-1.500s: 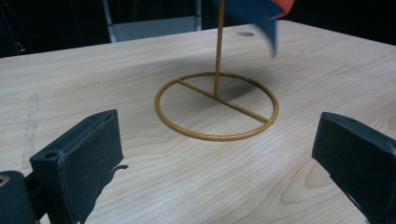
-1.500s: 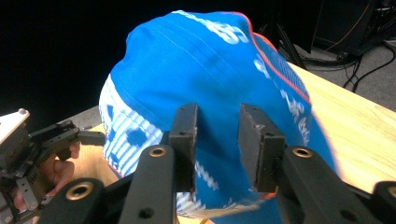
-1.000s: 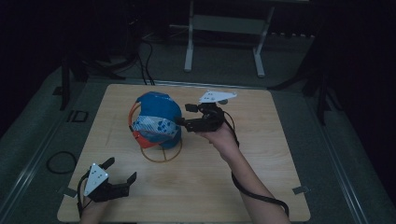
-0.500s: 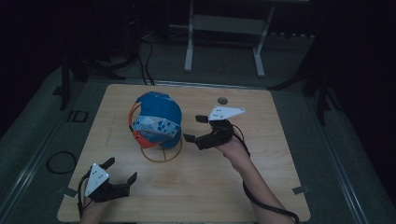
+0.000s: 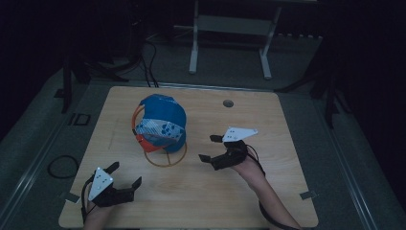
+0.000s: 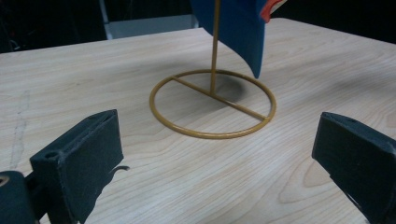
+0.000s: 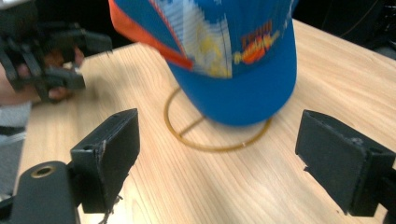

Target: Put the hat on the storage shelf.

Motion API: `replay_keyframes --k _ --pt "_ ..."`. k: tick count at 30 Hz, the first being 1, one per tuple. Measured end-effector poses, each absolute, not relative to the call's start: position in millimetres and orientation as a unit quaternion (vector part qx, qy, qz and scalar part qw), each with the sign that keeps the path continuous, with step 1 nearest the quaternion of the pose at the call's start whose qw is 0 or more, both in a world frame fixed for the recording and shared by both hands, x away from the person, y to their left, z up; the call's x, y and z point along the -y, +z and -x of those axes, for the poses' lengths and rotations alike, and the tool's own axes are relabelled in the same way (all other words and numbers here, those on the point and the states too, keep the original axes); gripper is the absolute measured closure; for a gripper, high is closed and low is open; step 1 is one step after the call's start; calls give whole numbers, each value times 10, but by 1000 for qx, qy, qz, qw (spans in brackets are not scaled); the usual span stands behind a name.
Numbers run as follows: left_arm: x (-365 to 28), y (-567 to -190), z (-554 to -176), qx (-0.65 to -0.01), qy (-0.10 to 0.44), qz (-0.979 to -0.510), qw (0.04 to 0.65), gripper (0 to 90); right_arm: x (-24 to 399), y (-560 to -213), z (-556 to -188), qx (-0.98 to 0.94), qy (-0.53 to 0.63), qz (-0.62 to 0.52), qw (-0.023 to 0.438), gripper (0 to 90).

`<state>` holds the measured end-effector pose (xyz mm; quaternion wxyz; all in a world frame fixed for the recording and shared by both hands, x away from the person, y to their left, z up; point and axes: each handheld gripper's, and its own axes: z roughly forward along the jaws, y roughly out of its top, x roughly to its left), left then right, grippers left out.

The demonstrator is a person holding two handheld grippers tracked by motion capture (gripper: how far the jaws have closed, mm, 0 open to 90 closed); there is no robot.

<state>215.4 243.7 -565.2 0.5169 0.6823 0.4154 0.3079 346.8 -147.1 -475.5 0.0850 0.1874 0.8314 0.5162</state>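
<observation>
While the cap (image 5: 160,122) hangs on its stand (image 6: 212,100), the right gripper (image 5: 216,148), nearer, faces it at 3 o'clock, jaws wide, empty; left gripper (image 5: 125,177) likewise open at 7.

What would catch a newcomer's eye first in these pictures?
A bright blue cap with an orange brim hangs on a thin gold wire stand, left of centre on the pale wooden table. Two black grippers flank it, both open and holding nothing: the left gripper near the front left corner, the right gripper just right of the stand. The room around the table is dark.
</observation>
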Motion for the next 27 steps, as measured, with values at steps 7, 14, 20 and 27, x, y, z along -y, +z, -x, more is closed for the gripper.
replay_keyframes --k 7,14,20,27 --pt "-2448 -5658 -2159 -417 304 -680 520 21 1645 -4948 -3416 -834 508 -193 92 138" --pt "-2454 -5667 -2170 -418 297 -681 523 21 1805 -5155 -3380 -837 500 -211 73 138" --pt "-2448 -5672 -2174 -419 293 -681 524 21 1925 -5288 -3356 -839 492 -219 75 138" --pt "-2450 -5675 -2177 -419 296 -683 520 21 2117 -5417 -3315 -843 480 -230 82 138"
